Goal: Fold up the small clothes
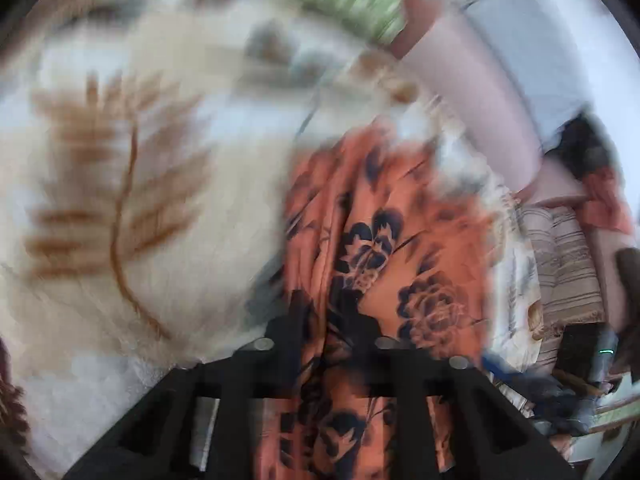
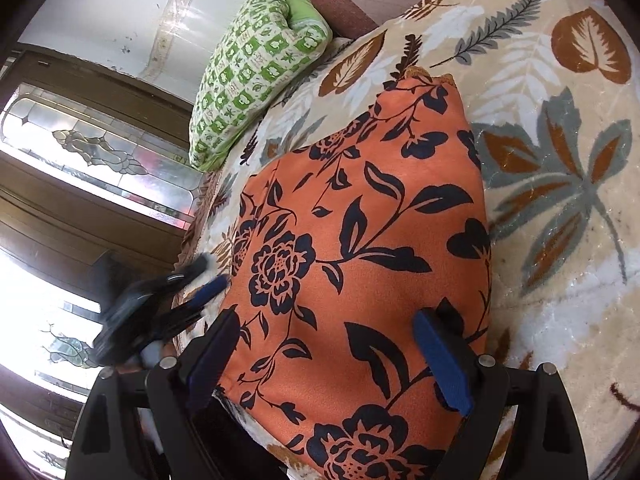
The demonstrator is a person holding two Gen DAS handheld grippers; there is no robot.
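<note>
An orange cloth with a dark blue flower print is spread on a bed blanket, cream with brown and grey leaves. In the right wrist view the cloth fills the centre and lower middle of the frame, lying flat, with its far end at upper centre.

The right claw is seen at the bottom of that view, released: its two blue-padded fingers stand wide apart over the near part of the cloth, and no pinch is made. Whether the pads touch the fabric cannot be told.

The left claw is seen blurred at the left middle of the right wrist view, at the left edge of the cloth near the edge of the bed. In the left wrist view, which is heavily motion-blurred, the left claw is at the bottom centre, with its black fingers drawn close together and a bunched fold of the orange cloth running up between them. The claw is clenched on the cloth; the fabric rises as a ridge from the claw toward the centre right of the frame.

A green-and-white patterned pillow lies at upper centre left of the right wrist view, on the far end of the bed. A dark wooden door with patterned glass fills the left side.
</note>
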